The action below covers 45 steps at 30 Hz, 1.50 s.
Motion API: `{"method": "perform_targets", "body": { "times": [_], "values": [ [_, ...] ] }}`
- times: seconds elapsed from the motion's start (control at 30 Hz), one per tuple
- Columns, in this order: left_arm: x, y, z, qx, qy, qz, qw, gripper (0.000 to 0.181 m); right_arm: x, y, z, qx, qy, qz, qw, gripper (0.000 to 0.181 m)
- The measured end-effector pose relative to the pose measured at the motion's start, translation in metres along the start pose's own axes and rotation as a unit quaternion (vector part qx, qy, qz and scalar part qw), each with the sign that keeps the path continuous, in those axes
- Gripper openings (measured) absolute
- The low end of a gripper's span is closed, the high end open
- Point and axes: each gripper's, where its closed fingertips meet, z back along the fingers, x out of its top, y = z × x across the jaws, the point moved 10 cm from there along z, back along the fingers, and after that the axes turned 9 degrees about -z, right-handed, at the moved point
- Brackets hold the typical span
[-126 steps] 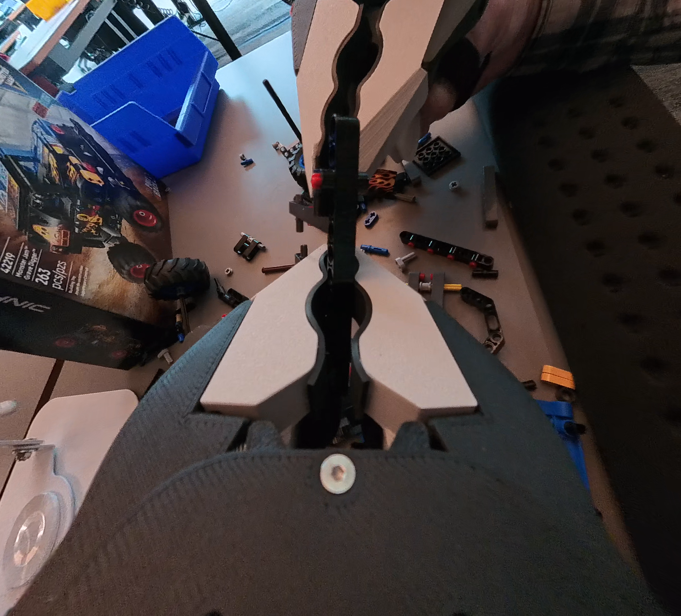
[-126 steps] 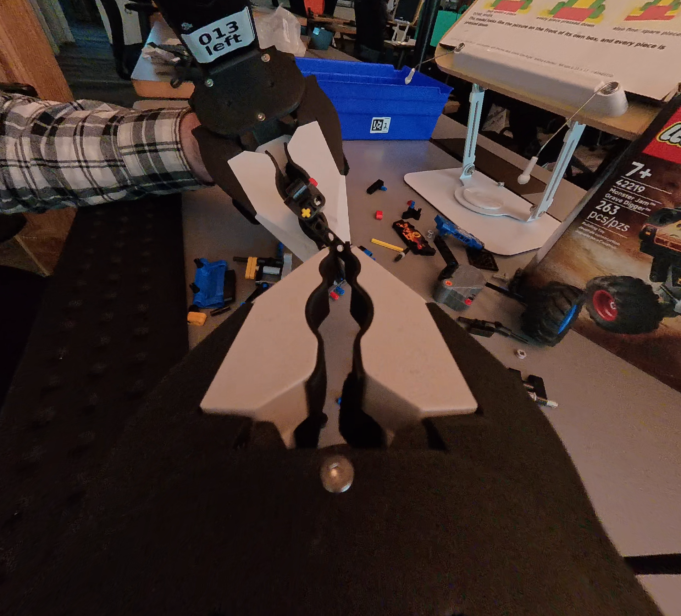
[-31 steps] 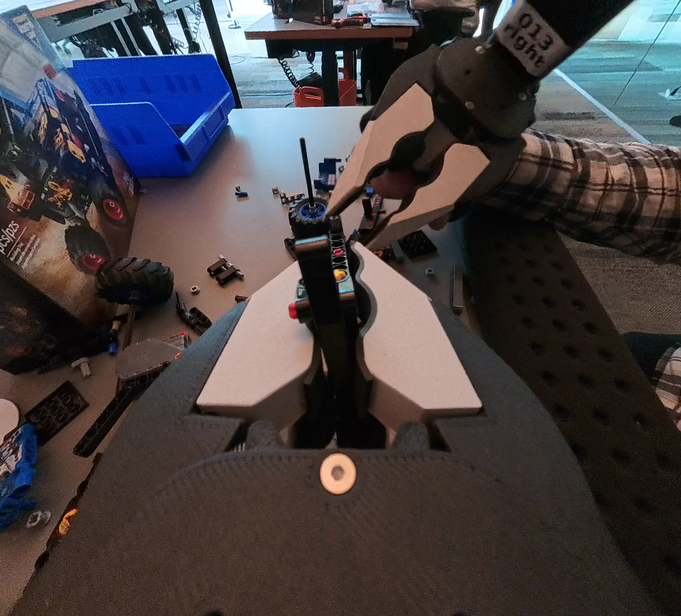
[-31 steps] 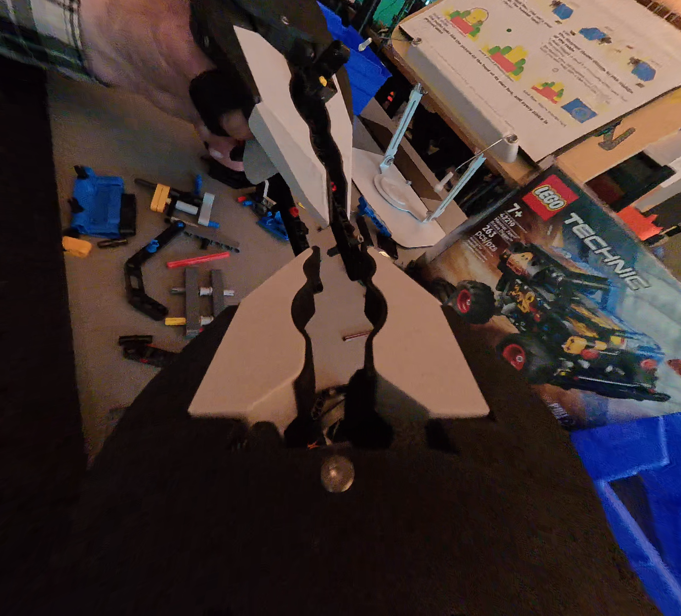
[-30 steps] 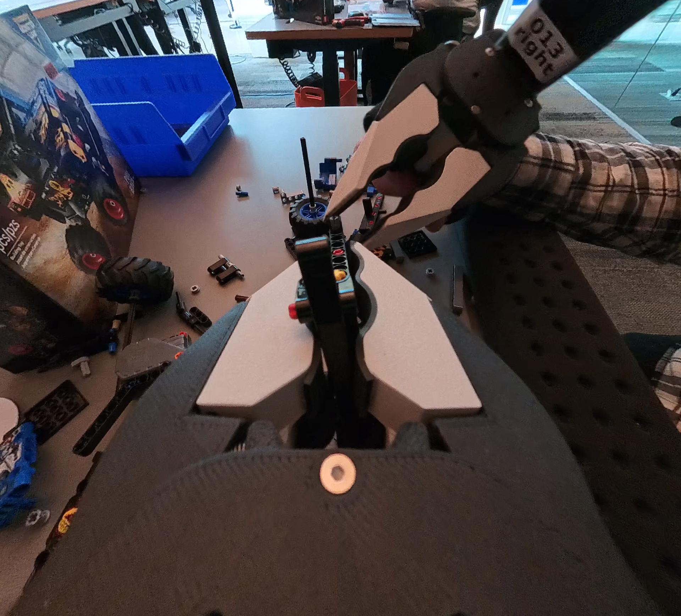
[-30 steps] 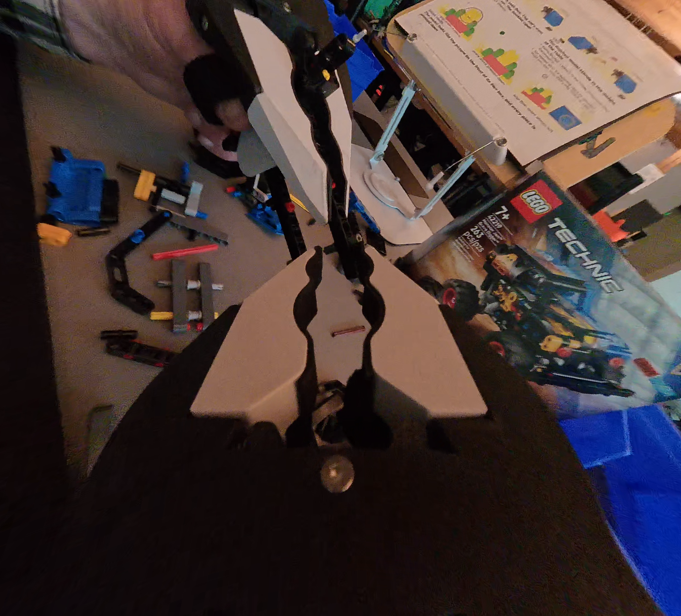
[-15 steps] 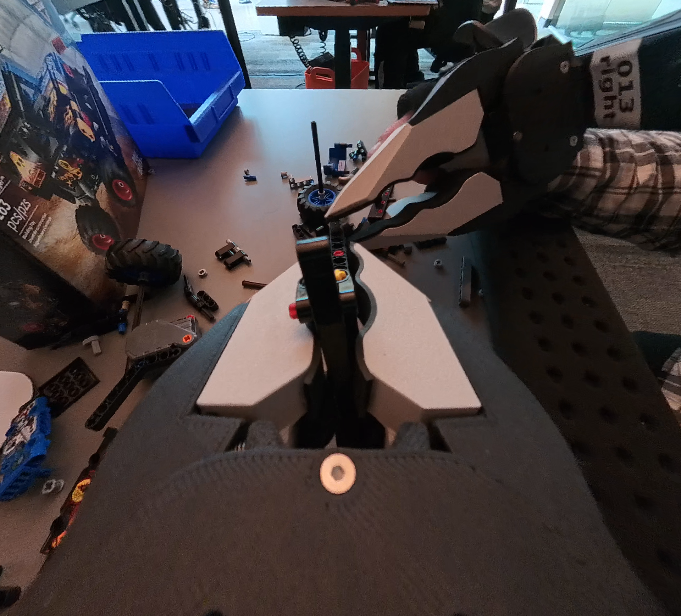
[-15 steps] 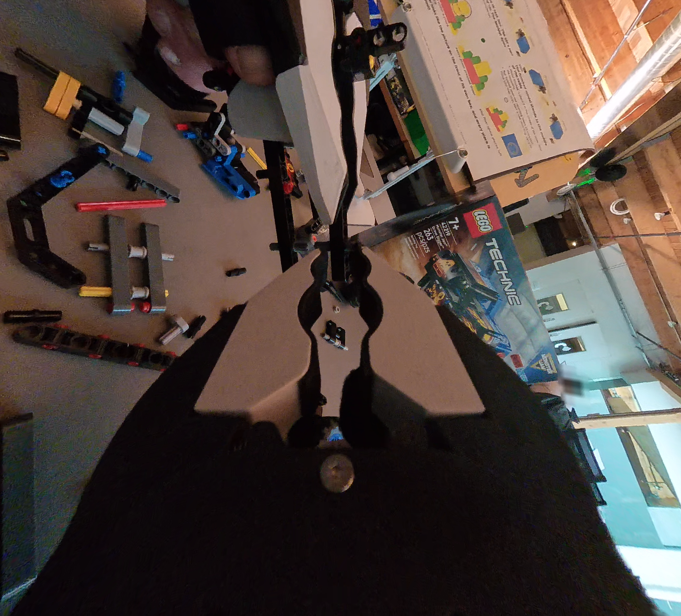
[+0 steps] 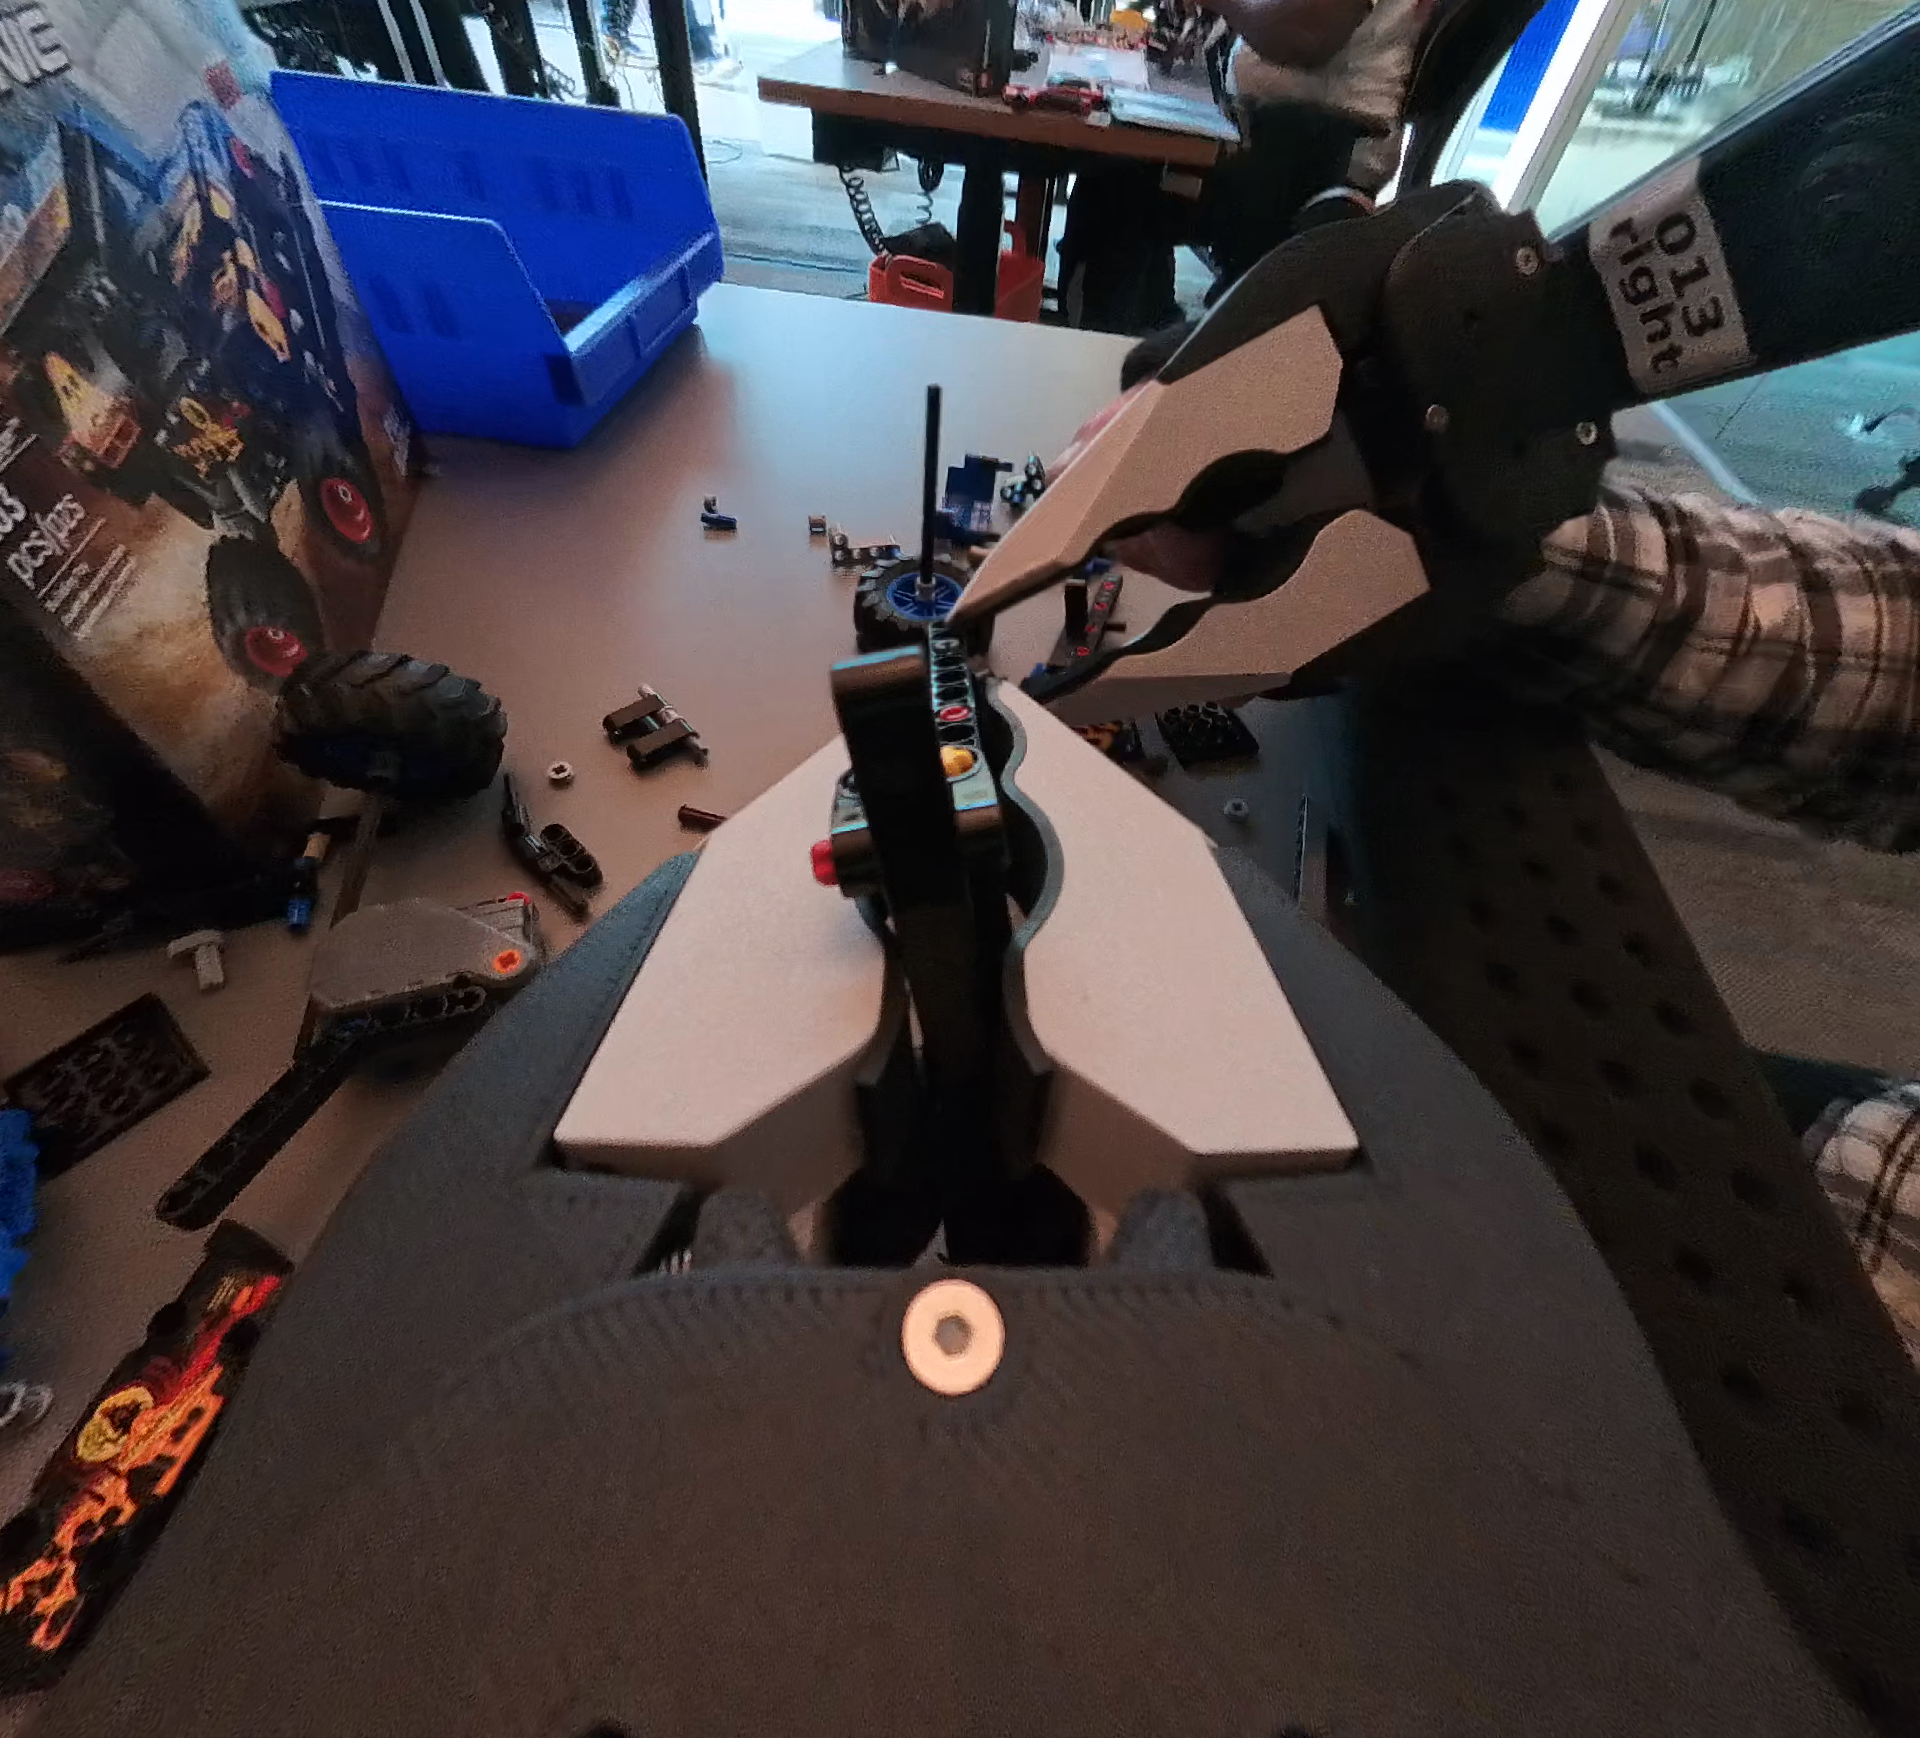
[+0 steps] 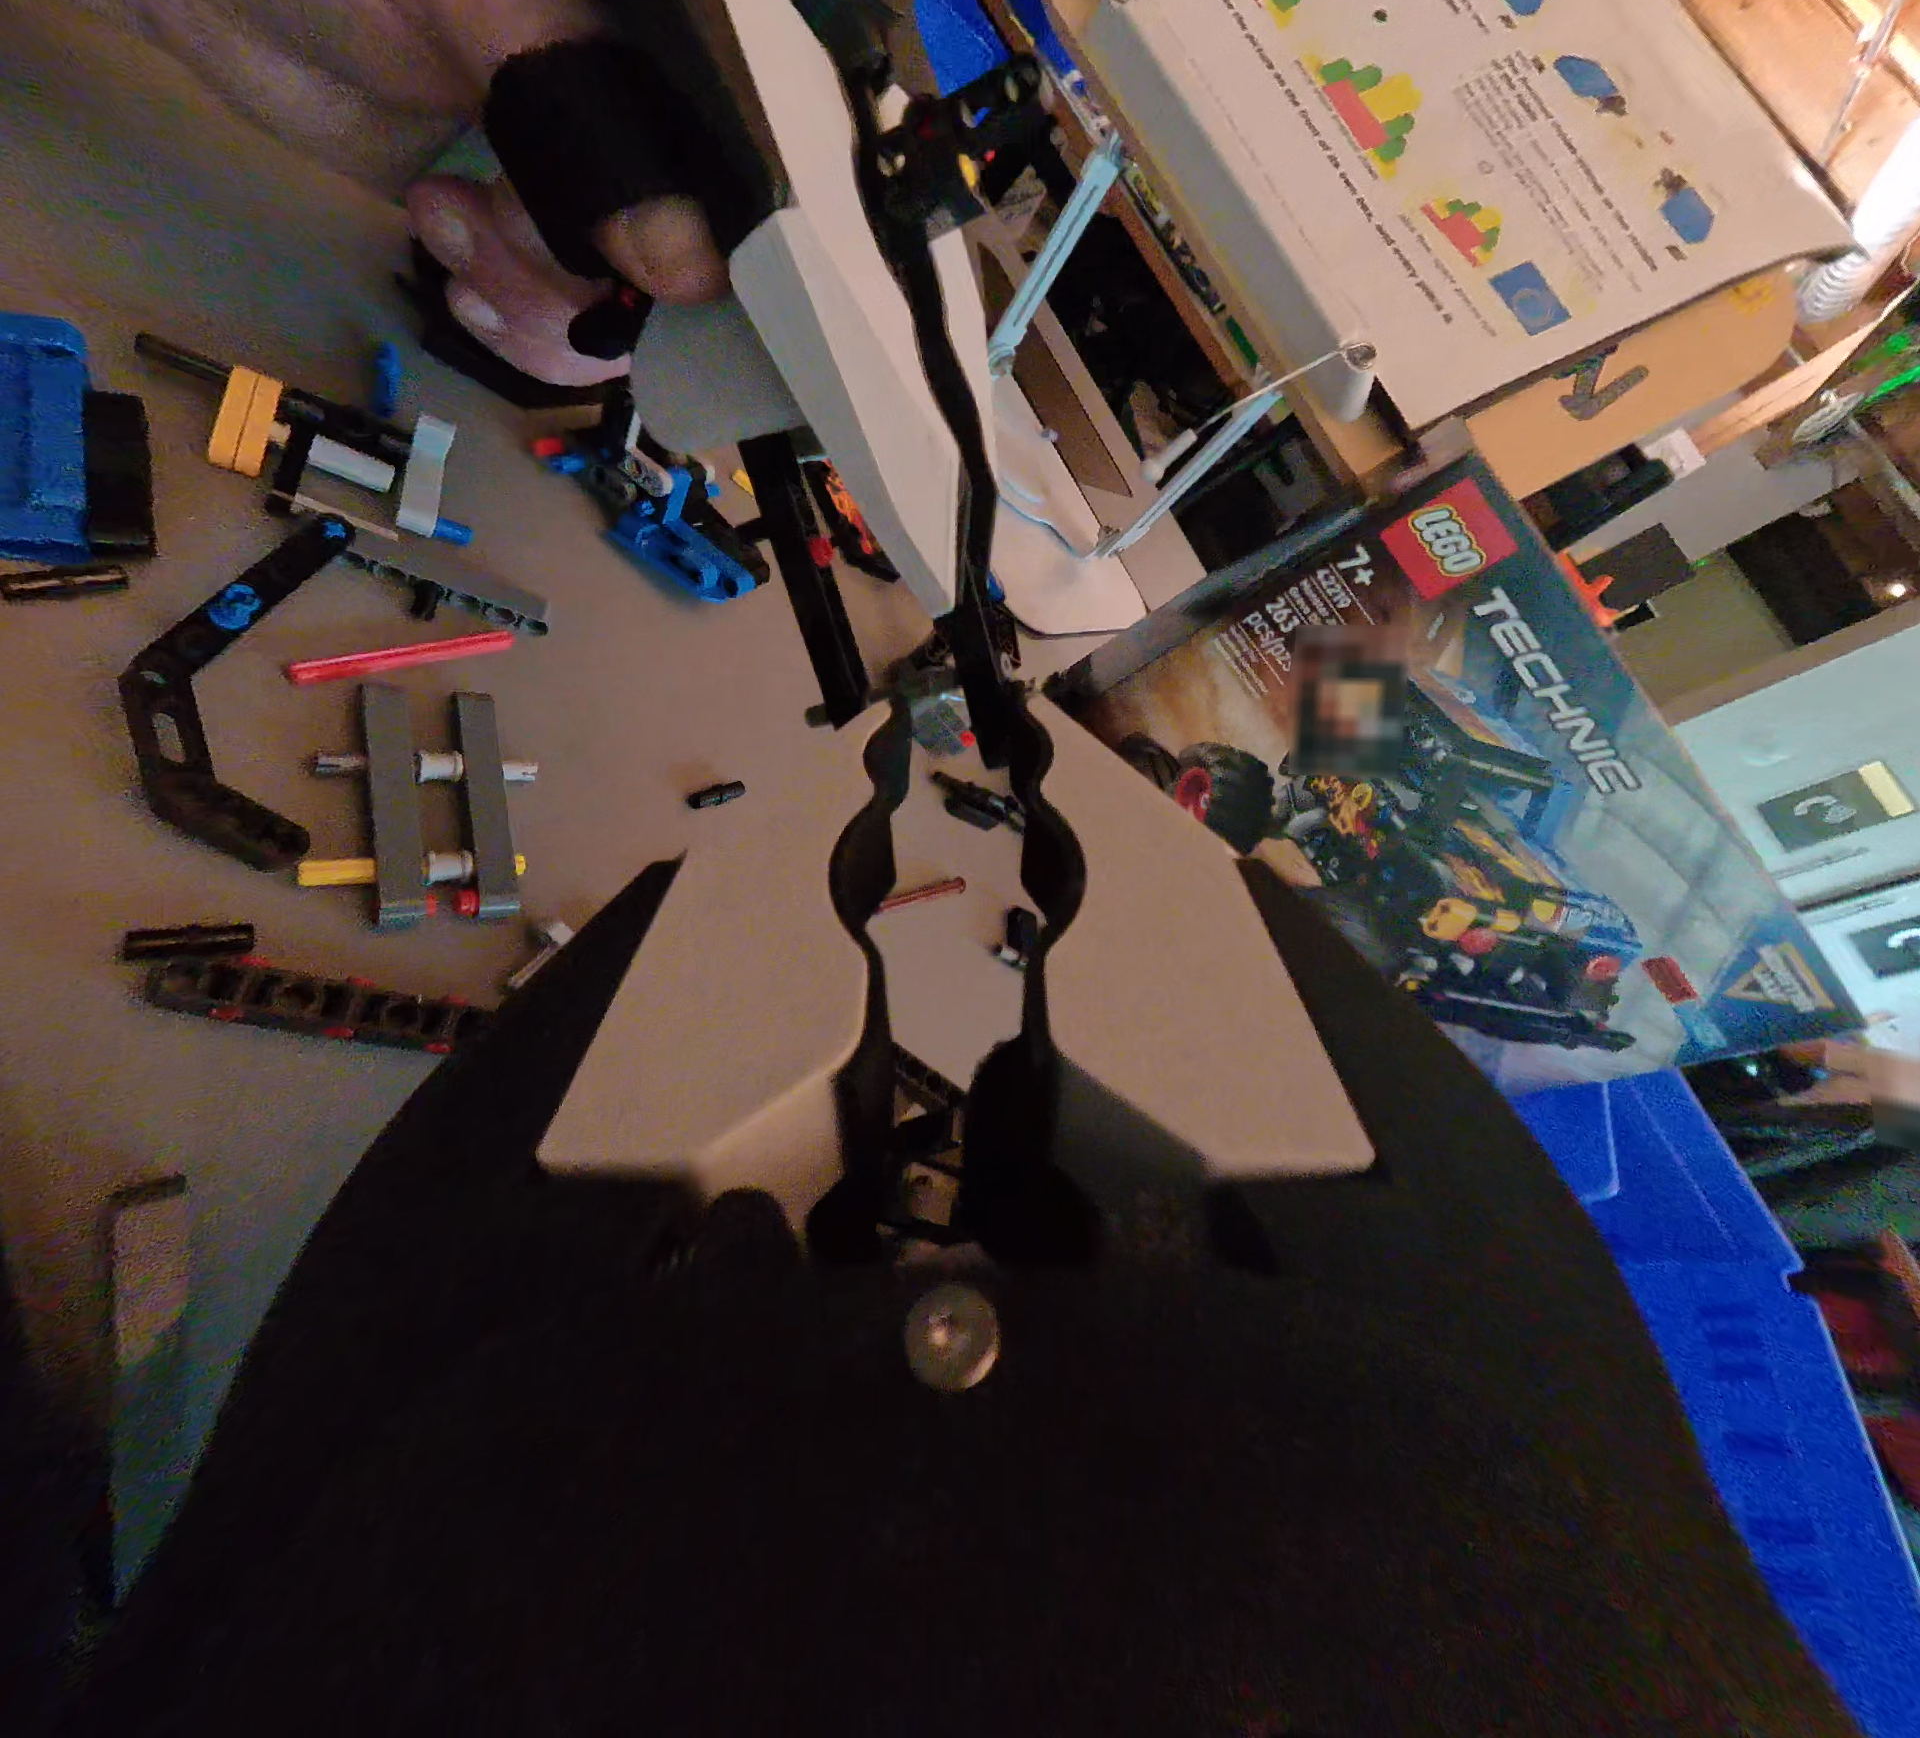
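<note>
Left tongs (image 9: 935, 722) clamp black beam assembly (image 9: 914, 805); right tongs (image 9: 997, 649) parted, tips at its far end.

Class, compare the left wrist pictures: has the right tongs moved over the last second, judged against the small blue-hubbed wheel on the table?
Yes. The right tongs has rolled and lowered; its upper tip now sits just right of the small blue-hubbed wheel.

left tool (image 9: 940, 701): grey fingers, black body, silver screw | right tool (image 9: 997, 649): white label, plaid sleeve
</note>
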Motion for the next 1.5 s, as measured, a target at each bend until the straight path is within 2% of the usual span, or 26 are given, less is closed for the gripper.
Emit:
{"method": "perform_targets", "body": {
  "times": [0.07,0.13,0.2,0.3,0.37,0.43,0.53,0.63,0.7,0.73,0.8,0.93,1.0,1.07,1.13,1.2,1.27,1.37,1.47,1.5],
  "values": [
    [-0.003,0.005,0.003,-0.026,-0.030,0.042,0.998,0.007,-0.004,-0.003,0.002,-0.005,0.015,-0.012,1.000,0.025],
    [-0.003,0.005,0.006,-0.029,-0.054,0.054,0.997,0.007,-0.002,-0.008,0.005,0.004,-0.002,-0.065,0.998,0.024],
    [0.001,0.005,0.006,-0.018,-0.075,0.049,0.996,0.007,-0.004,-0.016,0.008,0.030,-0.023,-0.147,0.988,0.017],
    [0.003,0.006,0.006,-0.004,-0.089,0.048,0.995,0.008,-0.006,-0.021,0.008,0.074,-0.044,-0.223,0.971,0.005],
    [0.003,0.005,0.004,-0.015,-0.094,0.047,0.994,0.008,-0.011,-0.023,0.002,0.099,-0.039,-0.280,0.954,0.014],
    [0.005,0.001,0.001,-0.009,-0.096,0.037,0.995,0.007,-0.008,-0.025,-0.001,0.132,-0.071,-0.333,0.931,0.022],
    [0.008,-0.001,-0.002,-0.017,-0.102,0.032,0.994,0.008,-0.009,-0.026,-0.004,0.133,-0.084,-0.360,0.919,0.004],
    [0.012,-0.004,-0.001,-0.020,-0.110,0.022,0.993,0.008,-0.014,-0.033,-0.003,0.177,-0.126,-0.430,0.876,0.002],
    [0.013,-0.005,-0.001,-0.018,-0.110,0.015,0.994,0.008,-0.015,-0.035,-0.004,0.196,-0.136,-0.447,0.862,0.000],
    [0.015,-0.007,0.001,-0.009,-0.109,-0.005,0.994,0.008,-0.013,-0.034,-0.003,0.200,-0.134,-0.443,0.864,0.000],
    [0.021,-0.015,0.001,0.030,-0.108,-0.046,0.993,0.006,-0.006,-0.034,0.000,0.167,-0.133,-0.393,0.894,0.000],
    [0.021,-0.010,0.003,0.030,-0.125,0.010,0.992,0.005,0.005,-0.027,0.002,0.083,-0.104,-0.297,0.946,0.001],
    [0.025,-0.004,0.011,0.064,-0.142,0.027,0.987,0.008,0.004,-0.022,-0.002,0.090,-0.082,-0.275,0.954,0.000],
    [0.024,-0.002,0.013,0.048,-0.148,0.040,0.987,0.008,0.010,-0.018,-0.002,0.070,-0.072,-0.247,0.964,0.000],
    [0.023,-0.006,0.005,0.031,-0.120,0.033,0.992,0.007,0.005,-0.022,-0.002,0.068,-0.072,-0.253,0.962,0.000],
    [0.021,-0.001,0.006,0.028,-0.113,0.028,0.993,0.008,-0.001,-0.029,0.001,0.109,-0.100,-0.305,0.941,0.001],
    [0.018,0.004,0.007,0.003,-0.128,0.071,0.989,0.007,-0.005,-0.033,0.006,0.103,-0.110,-0.326,0.933,0.003],
    [0.016,0.006,0.012,0.004,-0.142,0.073,0.987,0.007,-0.010,-0.039,0.012,0.091,-0.117,-0.338,0.929,0.015],
    [0.016,0.003,0.011,-0.005,-0.132,0.062,0.989,0.007,-0.016,-0.038,0.003,0.138,-0.087,-0.360,0.919,0.027],
    [0.015,0.001,0.008,-0.005,-0.123,0.054,0.991,0.007,-0.016,-0.035,0.000,0.151,-0.079,-0.358,0.918,0.025]
  ]
}}
